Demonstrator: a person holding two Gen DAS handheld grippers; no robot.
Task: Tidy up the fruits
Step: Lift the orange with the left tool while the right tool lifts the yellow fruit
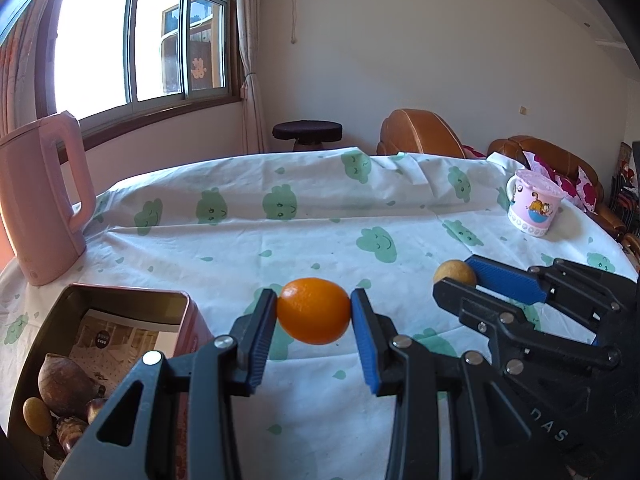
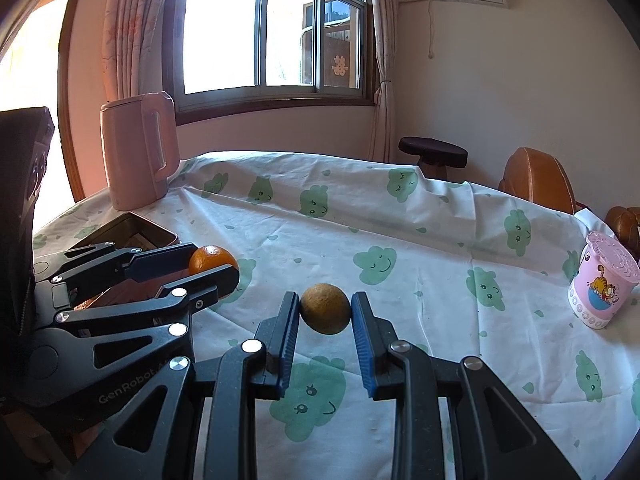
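Observation:
My left gripper point(image 1: 314, 310) is shut on a small orange fruit point(image 1: 313, 311), held above the tablecloth just right of a pink tin box point(image 1: 120, 294). The box holds several brown fruits point(image 1: 64, 386) and a small yellow one. My right gripper point(image 2: 325, 314) is shut on a round tan-brown fruit point(image 2: 325, 308) over the cloth. In the left wrist view the right gripper point(image 1: 460, 276) shows at the right with that tan fruit point(image 1: 455, 273). In the right wrist view the left gripper point(image 2: 214, 262) shows at the left with the orange fruit point(image 2: 212, 260), beside the tin box point(image 2: 136, 226).
A pink electric kettle point(image 1: 42, 200) stands at the table's back left. A pink cartoon mug point(image 1: 534, 202) stands at the far right. White cloth with green clouds point(image 1: 320, 220) covers the table. Brown leather chairs point(image 1: 420, 132) and a dark stool point(image 1: 307, 132) are behind.

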